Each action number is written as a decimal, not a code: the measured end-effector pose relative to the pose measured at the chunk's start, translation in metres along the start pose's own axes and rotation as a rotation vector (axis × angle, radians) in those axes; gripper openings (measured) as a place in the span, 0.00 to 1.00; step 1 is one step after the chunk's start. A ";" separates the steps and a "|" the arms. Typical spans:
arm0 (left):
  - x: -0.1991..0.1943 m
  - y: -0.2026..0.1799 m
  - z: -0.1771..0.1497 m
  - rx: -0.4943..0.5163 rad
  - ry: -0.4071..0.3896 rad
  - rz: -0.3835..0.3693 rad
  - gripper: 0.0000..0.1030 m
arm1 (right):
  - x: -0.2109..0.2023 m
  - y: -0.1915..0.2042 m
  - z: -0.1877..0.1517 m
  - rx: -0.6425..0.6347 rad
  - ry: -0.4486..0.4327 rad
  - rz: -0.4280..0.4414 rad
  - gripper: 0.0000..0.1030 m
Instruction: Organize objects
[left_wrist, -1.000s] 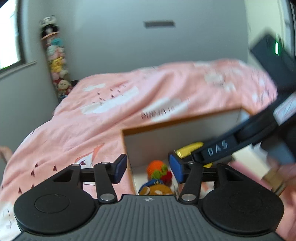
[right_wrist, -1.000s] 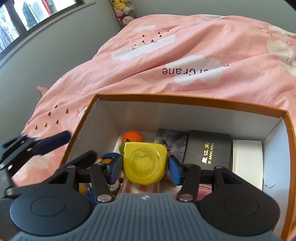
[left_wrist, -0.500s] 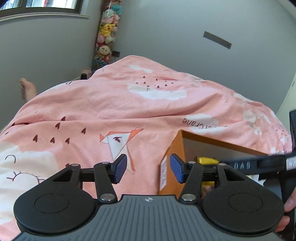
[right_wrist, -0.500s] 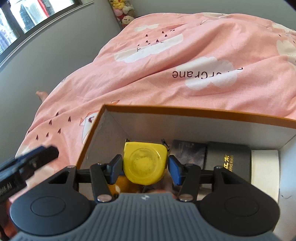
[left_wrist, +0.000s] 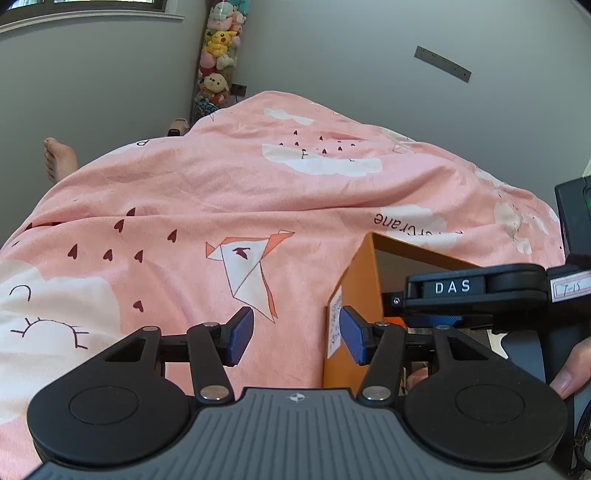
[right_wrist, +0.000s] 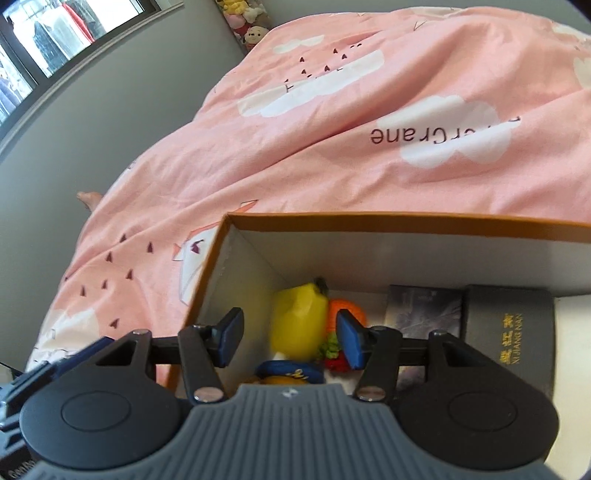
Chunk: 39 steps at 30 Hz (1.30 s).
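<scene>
An orange box with white inner walls (right_wrist: 406, 218) sits on the pink bedspread; its outer corner shows in the left wrist view (left_wrist: 354, 291). My right gripper (right_wrist: 288, 341) is open above the box's left end. A yellow object (right_wrist: 295, 321) lies free in the box below the open fingers, beside an orange knitted toy (right_wrist: 349, 312) and a blue-capped toy (right_wrist: 288, 371). My left gripper (left_wrist: 297, 336) is open and empty, over the bedspread just left of the box. The right gripper's body (left_wrist: 476, 291) shows in the left wrist view, over the box.
Two dark booklets (right_wrist: 509, 328) and a white item lie in the box's right half. The pink bedspread (left_wrist: 221, 206) fills the area around. A column of plush toys (left_wrist: 218, 48) stands at the far wall. A bare foot (left_wrist: 59, 158) shows at the far left.
My right gripper opened and let go of the yellow object, which dropped into the box's left end. My left gripper swung left, away from the box, to over the bedspread.
</scene>
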<state>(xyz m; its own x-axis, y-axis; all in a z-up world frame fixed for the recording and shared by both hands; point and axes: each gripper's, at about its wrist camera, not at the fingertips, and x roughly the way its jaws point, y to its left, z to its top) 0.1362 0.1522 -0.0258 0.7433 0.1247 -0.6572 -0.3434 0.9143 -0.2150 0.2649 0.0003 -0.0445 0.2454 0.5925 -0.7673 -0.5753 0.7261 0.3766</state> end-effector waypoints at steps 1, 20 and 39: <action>-0.001 -0.001 0.000 0.001 0.001 0.001 0.61 | -0.001 0.000 0.000 0.000 0.001 0.000 0.57; -0.056 -0.063 -0.016 0.129 -0.130 -0.022 0.68 | -0.108 0.010 -0.045 -0.282 -0.236 -0.214 0.81; -0.129 -0.108 -0.030 0.319 -0.342 -0.015 0.87 | -0.214 0.000 -0.131 -0.274 -0.542 -0.367 0.99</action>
<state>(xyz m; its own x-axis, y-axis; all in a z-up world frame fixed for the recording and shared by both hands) 0.0599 0.0255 0.0603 0.9118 0.1819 -0.3682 -0.1775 0.9830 0.0461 0.1096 -0.1720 0.0517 0.7739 0.4686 -0.4260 -0.5394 0.8402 -0.0558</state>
